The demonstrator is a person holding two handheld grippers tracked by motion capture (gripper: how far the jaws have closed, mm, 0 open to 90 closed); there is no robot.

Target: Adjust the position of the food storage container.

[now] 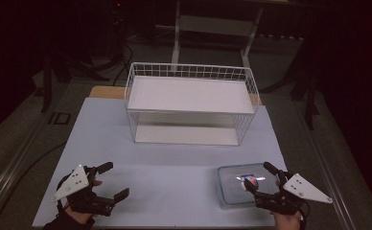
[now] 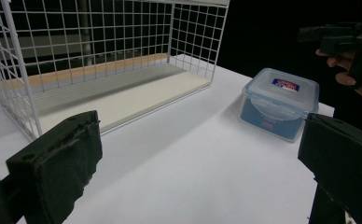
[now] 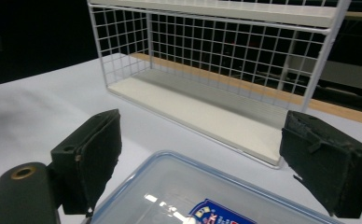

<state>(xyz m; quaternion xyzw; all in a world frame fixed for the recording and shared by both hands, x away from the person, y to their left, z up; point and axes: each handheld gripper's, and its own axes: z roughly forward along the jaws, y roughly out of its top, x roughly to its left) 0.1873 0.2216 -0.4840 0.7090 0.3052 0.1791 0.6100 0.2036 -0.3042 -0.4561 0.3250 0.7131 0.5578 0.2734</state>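
A clear plastic food box [image 1: 239, 184] with a blue-tinted snap lid and a red and blue label lies on the white table at the front right; it shows too as the box [image 2: 280, 102] and the box [image 3: 202, 196]. My right gripper [image 1: 260, 177] hovers over its right side, open, jaws wide apart above the lid and touching nothing. My left gripper [image 1: 112, 181] is open at the front left, over bare table, with nothing between its jaws. A white wire rack [image 1: 190, 103] with two white shelves stands at the back middle.
The rack [image 2: 100, 70] is open toward me, its lower shelf [image 3: 198, 112] bare. The white tabletop [image 1: 169, 167] ends close to my hands at the front. A dark floor, a metal stand and cables lie beyond the table.
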